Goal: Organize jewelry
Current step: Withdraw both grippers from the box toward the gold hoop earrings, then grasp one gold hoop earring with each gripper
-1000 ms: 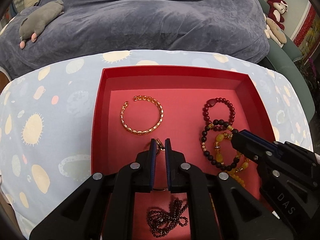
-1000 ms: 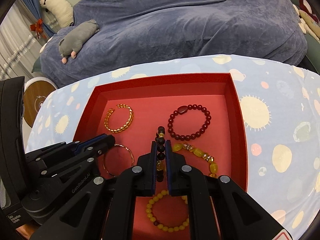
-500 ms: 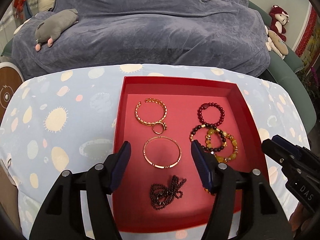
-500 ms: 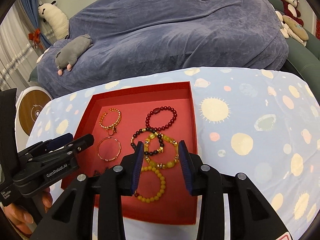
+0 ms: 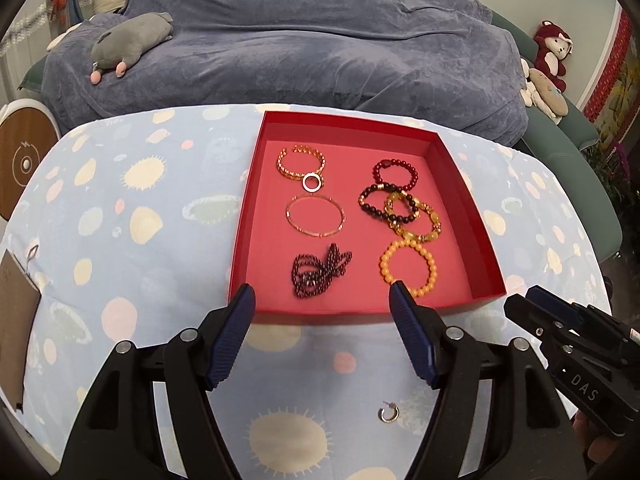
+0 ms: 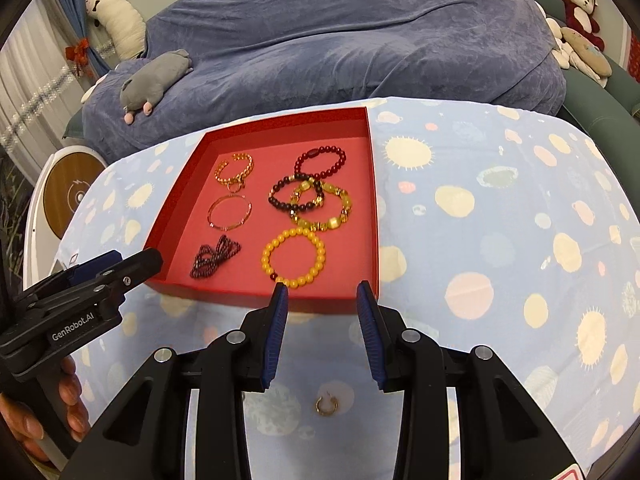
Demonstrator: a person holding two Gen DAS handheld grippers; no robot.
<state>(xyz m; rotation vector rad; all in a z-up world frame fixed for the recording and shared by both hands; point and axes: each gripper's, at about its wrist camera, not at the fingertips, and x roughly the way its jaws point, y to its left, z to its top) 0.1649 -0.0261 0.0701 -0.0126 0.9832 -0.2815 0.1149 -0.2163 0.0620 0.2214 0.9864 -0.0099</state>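
In the red tray (image 5: 248,216): bracelets, ring, beads.
Left gripper (image 5: 322,300): at tray's near wall, jaws just opening, empty.
Right gripper (image 6: 322,290): there too, parted, empty.

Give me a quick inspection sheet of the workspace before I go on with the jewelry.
Surface: table under a light blue patterned cloth.
Job's things: red tray holds bangles, bead bracelets, a ring and a dark bead strand; one small hoop earring lies on the cloth outside the tray, near side.
Clutter: brown card at the left edge.
Grippers: left gripper and right gripper both open and empty; their fingers have just been opening.
Cables: nothing seen.
Surroundings: blue-covered sofa, plush toys.
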